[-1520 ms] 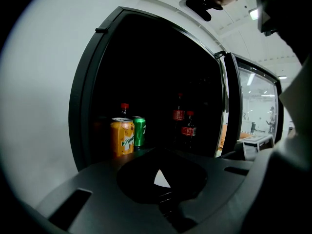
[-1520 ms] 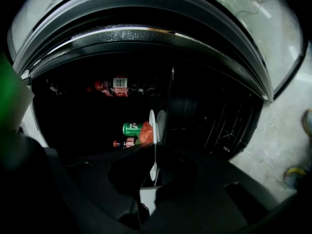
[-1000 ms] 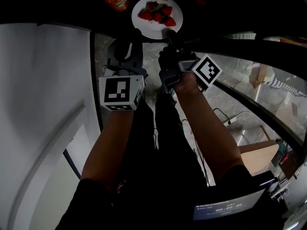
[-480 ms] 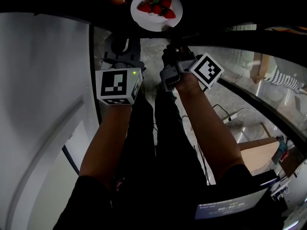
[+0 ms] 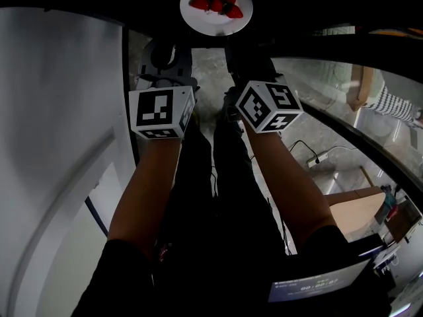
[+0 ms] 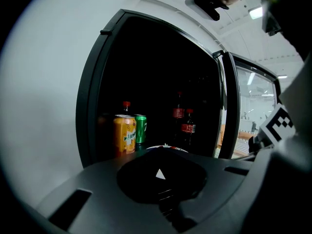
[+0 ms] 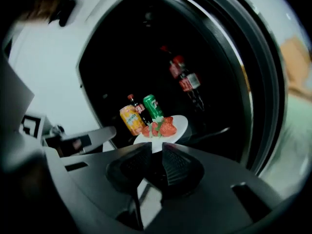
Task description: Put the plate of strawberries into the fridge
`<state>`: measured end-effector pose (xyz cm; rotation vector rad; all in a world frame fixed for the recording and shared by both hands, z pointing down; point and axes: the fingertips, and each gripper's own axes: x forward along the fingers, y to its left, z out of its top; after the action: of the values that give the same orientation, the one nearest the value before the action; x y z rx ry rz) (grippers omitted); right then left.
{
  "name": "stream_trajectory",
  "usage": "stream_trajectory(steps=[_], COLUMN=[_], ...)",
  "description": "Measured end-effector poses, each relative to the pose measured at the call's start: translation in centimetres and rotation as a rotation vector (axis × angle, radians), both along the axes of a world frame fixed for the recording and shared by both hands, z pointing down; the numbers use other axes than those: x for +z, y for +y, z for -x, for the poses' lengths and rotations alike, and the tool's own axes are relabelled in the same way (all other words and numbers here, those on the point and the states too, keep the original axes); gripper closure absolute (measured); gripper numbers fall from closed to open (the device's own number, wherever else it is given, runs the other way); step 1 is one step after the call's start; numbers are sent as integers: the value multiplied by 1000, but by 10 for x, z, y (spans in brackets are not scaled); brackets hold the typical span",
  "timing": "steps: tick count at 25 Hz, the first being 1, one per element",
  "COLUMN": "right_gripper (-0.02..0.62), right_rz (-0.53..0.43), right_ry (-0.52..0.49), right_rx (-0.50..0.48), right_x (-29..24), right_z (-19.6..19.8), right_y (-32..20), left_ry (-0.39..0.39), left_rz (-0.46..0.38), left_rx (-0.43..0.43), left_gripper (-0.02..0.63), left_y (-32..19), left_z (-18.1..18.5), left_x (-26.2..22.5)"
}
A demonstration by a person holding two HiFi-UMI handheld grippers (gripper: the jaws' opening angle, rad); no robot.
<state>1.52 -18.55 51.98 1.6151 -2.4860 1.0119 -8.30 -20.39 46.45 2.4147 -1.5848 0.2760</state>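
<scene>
A white plate (image 5: 215, 22) with several strawberries (image 5: 217, 4) sits at the top of the head view, inside the dark fridge opening. My right gripper (image 5: 229, 39) reaches to its near rim. In the right gripper view the plate (image 7: 174, 129) and strawberries (image 7: 164, 126) hang just past the right gripper (image 7: 153, 153), whose jaws are shut on the white rim. My left gripper (image 5: 164, 50) is to the left of the plate and a little behind it. In its own view the left gripper (image 6: 160, 173) is shut with nothing in it, and a sliver of plate (image 6: 168, 147) shows beyond.
An orange can (image 7: 130, 120), a green can (image 7: 153, 106) and cola bottles (image 7: 187, 82) stand in the fridge behind the plate. The cans (image 6: 125, 134) sit at the left of the shelf. The glass fridge door (image 6: 246, 116) stands open at right. The white fridge wall (image 5: 59, 124) is on the left.
The plate has moved forward, deeper into the fridge opening. My right gripper has rolled, its marker cube showing other faces. The left gripper has edged forward alongside.
</scene>
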Motion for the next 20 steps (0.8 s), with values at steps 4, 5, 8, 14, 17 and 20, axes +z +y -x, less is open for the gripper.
stream_trajectory(steps=[4,5,8,14,17,20], right_gripper=[548,548,548,548,548,548], right_rz=[-98,-119,-179,-281,-297,-298], right_ry=[199,226,290,429,435,426], right_rx=[-24,-32,-49,-87,-109,-118], right_x=[-7,-9,-14,-15,-15,-14], right_z=[4,6,11,20,28,35], right_y=[5,5,4,4,9,15], left_ry=[-27,-37,-45,-46,-56,-74], left_rz=[-13,-17,-20,-20,-25,-23], left_rx=[8,13,20,19,19,21], left_gripper=[603,603,603,603,603,603], left_y=[2,1,-1,-5,-5,-5], left_z=[1,1,0,2,3,6], left_x=[-1,-1,1,5,6,11])
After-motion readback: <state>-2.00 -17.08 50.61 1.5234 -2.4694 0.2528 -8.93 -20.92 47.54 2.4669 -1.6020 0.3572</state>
